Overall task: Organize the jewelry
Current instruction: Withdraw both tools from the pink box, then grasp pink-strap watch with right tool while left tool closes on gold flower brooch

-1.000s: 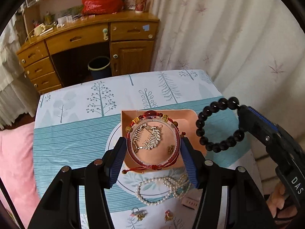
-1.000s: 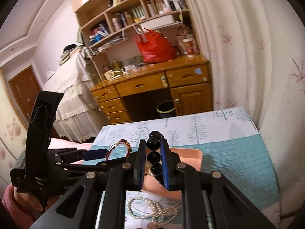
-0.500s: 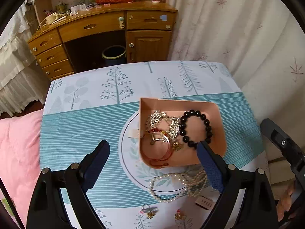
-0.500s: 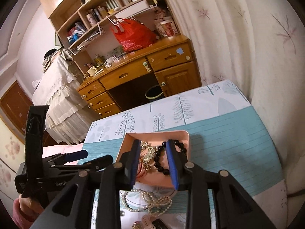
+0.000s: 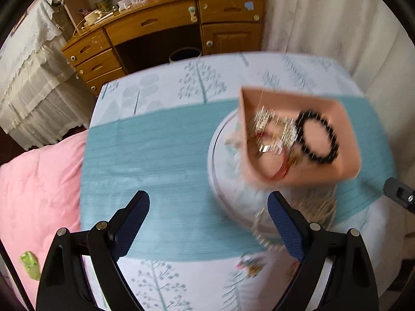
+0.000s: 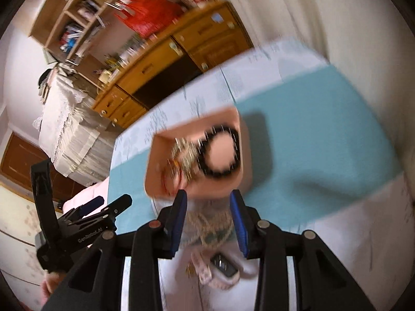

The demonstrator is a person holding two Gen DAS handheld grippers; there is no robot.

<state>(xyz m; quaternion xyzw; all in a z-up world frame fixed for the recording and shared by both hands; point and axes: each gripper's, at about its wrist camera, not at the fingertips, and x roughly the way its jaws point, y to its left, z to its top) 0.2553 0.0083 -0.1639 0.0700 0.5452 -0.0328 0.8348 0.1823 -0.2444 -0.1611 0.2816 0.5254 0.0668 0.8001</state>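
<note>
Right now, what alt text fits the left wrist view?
Open, empty left gripper hovers over a teal-and-white tree-print tablecloth. To its right, a pink tray holds a black bead bracelet beside tangled gold and red jewelry. Image motion-blurred.

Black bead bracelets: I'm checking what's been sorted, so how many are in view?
1. The black bead bracelet lies inside the pink tray, on its right side beside the tangled metal pieces. Others could be hidden in that blurred tangle.
</note>
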